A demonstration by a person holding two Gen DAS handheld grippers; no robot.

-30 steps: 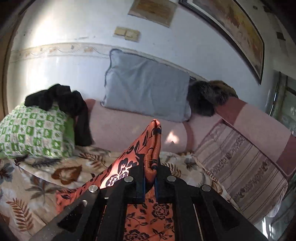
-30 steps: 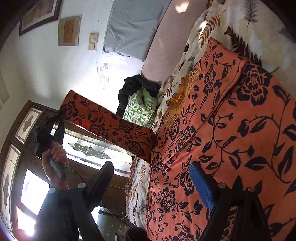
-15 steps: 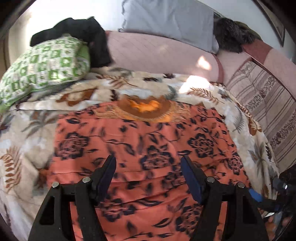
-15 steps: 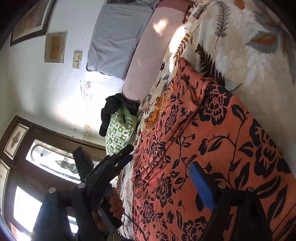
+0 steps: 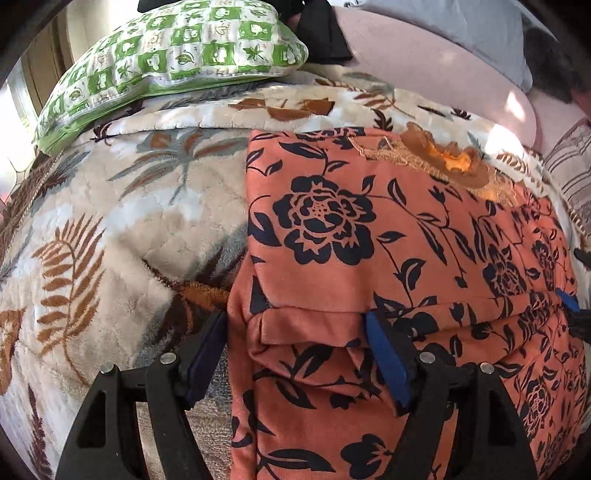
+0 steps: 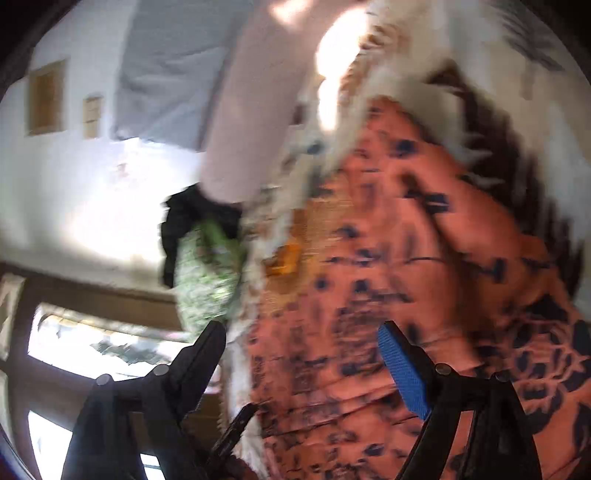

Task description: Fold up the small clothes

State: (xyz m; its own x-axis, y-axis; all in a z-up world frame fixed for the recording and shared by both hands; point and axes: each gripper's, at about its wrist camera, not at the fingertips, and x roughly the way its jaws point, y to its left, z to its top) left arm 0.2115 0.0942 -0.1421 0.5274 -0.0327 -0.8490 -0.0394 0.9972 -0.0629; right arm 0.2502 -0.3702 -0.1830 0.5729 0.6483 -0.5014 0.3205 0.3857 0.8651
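Observation:
An orange garment with black flowers [image 5: 388, 266] lies flat on a cream leaf-patterned blanket [image 5: 122, 229], with a folded-over band across its near part. My left gripper [image 5: 295, 354] is open low over the garment's left edge: one finger is over the blanket, the other over the cloth. It holds nothing. In the blurred right wrist view the same garment [image 6: 424, 277] fills the right side. My right gripper [image 6: 306, 354] is open and empty above it.
A green checked pillow [image 5: 177, 48] and a black garment [image 5: 325, 29] lie at the far left of the bed. A pink bolster [image 5: 443, 70] and a grey pillow [image 5: 461, 22] lie along the back. A window [image 6: 92, 350] is at the left.
The left gripper let go of the raised cloth, which now lies folded flat. It opened and dropped to the garment's left edge. The right gripper swung fast and stayed open.

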